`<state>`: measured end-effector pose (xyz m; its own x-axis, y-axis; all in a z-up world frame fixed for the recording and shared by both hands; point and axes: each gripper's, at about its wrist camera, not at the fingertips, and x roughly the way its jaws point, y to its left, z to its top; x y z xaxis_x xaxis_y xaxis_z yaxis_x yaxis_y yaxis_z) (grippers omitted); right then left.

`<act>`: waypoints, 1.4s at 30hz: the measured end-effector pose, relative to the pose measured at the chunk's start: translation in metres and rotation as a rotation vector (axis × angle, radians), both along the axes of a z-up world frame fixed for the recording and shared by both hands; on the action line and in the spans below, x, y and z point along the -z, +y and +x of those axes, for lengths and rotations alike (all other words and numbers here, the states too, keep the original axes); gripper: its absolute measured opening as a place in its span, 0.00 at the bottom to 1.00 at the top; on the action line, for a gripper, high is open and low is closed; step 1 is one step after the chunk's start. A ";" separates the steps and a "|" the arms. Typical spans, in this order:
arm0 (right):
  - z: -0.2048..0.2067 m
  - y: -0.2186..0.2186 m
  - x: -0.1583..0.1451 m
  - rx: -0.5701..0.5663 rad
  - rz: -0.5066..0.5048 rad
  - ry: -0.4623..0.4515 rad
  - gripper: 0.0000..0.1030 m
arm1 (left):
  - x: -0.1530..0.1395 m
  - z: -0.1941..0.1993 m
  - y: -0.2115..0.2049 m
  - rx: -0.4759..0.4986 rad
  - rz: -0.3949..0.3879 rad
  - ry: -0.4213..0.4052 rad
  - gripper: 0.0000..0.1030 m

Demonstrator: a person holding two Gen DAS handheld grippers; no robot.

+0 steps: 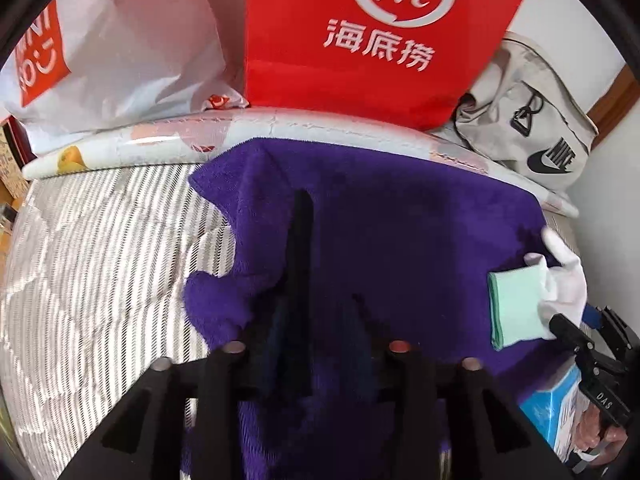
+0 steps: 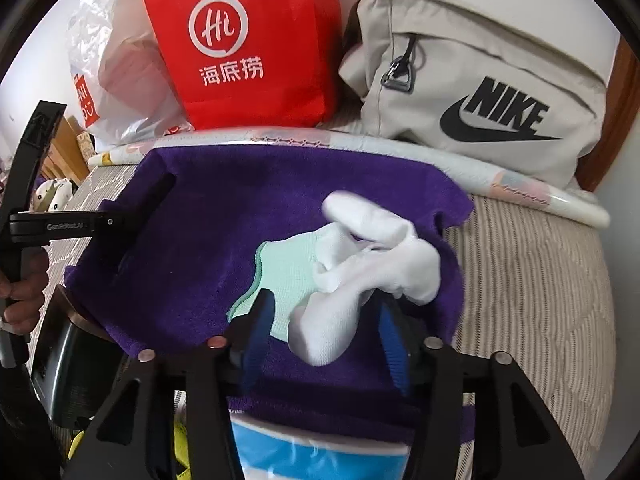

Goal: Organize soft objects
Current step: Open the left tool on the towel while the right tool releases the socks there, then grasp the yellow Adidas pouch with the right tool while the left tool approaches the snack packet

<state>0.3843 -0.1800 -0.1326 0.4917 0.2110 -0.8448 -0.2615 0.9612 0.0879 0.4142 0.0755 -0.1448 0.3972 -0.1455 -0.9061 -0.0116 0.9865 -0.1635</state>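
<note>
A purple towel (image 1: pixel 400 232) lies spread on a striped bed cover (image 1: pixel 100 260). My left gripper (image 1: pixel 330 248) hangs over the towel's left part, jaws apart, with only towel showing beneath them. A bunched white sock with a mint-green part (image 2: pixel 360 248) rests on the towel (image 2: pixel 208 208). My right gripper (image 2: pixel 324 298) stands open around the sock's near end, and its blue pads (image 2: pixel 390 332) are clear of the fabric. In the left wrist view the sock (image 1: pixel 516 304) shows at the right edge.
Behind the towel stand a red paper bag (image 1: pixel 360 40), a white plastic bag (image 1: pixel 132 40) and a beige Nike bag (image 2: pixel 480 80), with a rolled printed sheet (image 1: pixel 160 140) in front of them. A blue-and-white box (image 2: pixel 320 456) sits under the towel's near edge.
</note>
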 end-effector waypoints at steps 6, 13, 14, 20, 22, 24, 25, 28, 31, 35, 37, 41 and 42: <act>-0.023 -0.009 -0.022 0.065 -0.023 -0.031 0.72 | -0.025 -0.029 0.001 -0.022 0.021 -0.047 0.54; -0.074 -0.010 -0.050 0.018 -0.025 -0.092 0.79 | -0.055 -0.080 0.010 -0.048 0.018 -0.119 0.62; -0.085 -0.010 -0.054 0.005 -0.016 -0.106 0.79 | -0.059 -0.088 0.011 -0.040 0.020 -0.133 0.63; -0.133 -0.004 -0.065 -0.032 0.074 -0.098 0.79 | -0.068 -0.140 0.010 -0.001 0.009 -0.178 0.63; -0.146 0.002 -0.065 -0.052 0.086 -0.103 0.79 | -0.065 -0.153 0.012 0.002 -0.004 -0.169 0.63; -0.157 0.009 -0.062 -0.072 0.096 -0.092 0.79 | -0.060 -0.165 0.014 -0.002 -0.018 -0.155 0.63; -0.163 0.015 -0.060 -0.091 0.102 -0.091 0.79 | -0.056 -0.173 0.016 0.004 -0.032 -0.148 0.63; -0.179 0.031 -0.055 -0.150 0.126 -0.101 0.79 | -0.050 -0.196 0.024 -0.002 -0.039 -0.150 0.63; -0.192 0.051 -0.050 -0.213 0.120 -0.125 0.79 | -0.045 -0.214 0.029 0.005 -0.047 -0.156 0.63; -0.198 0.071 -0.042 -0.243 0.082 -0.161 0.77 | -0.034 -0.233 0.037 0.002 -0.073 -0.146 0.63; -0.197 0.074 -0.037 -0.238 0.067 -0.176 0.76 | -0.027 -0.238 0.039 0.009 -0.088 -0.141 0.63; -0.185 0.081 -0.024 -0.235 0.057 -0.134 0.67 | -0.012 -0.247 0.042 0.029 -0.083 -0.126 0.63; -0.182 0.084 -0.018 -0.241 0.044 -0.123 0.66 | -0.010 -0.249 0.043 0.029 -0.090 -0.129 0.63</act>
<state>0.2022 -0.0957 -0.1141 0.5211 0.3696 -0.7693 -0.4936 0.8659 0.0816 0.1657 0.1183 -0.1348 0.5036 -0.2366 -0.8309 0.0434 0.9675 -0.2492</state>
